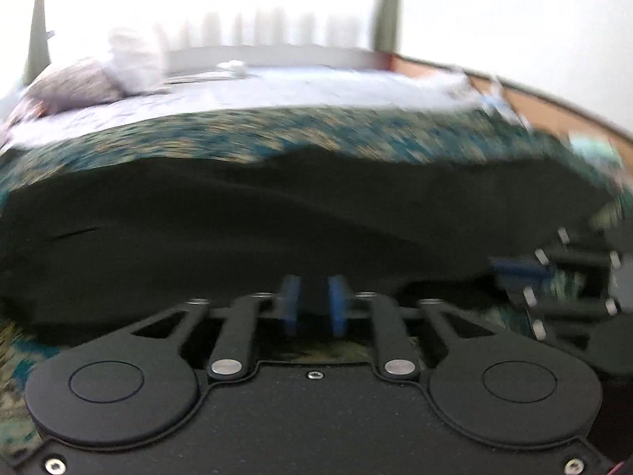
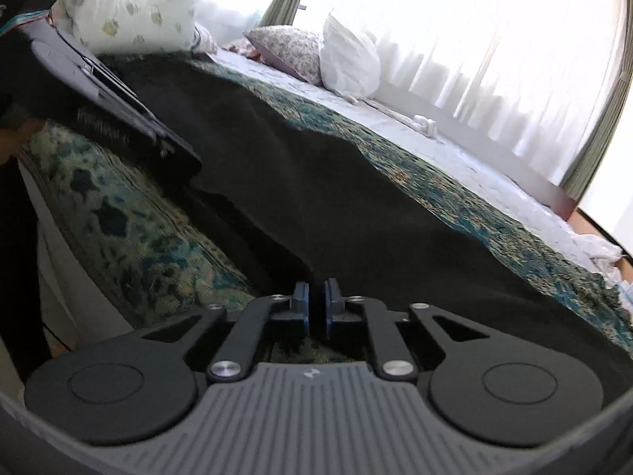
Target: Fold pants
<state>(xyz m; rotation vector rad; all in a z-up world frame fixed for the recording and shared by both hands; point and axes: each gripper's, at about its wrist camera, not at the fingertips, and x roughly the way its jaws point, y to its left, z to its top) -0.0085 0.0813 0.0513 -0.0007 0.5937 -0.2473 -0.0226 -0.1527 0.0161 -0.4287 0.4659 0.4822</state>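
A: Item one, left gripper [image 1: 312, 304]?
B: Its fingers are standing apart, with the dark pants' [image 1: 277, 229] near edge running between them; whether they are pinching it, I cannot tell.
A: Item two, right gripper [image 2: 315, 304]?
B: Narrow gap, hovering at the same edge. The pants are lying on the patterned bed [image 2: 130, 221], probably being lined up for a fold.
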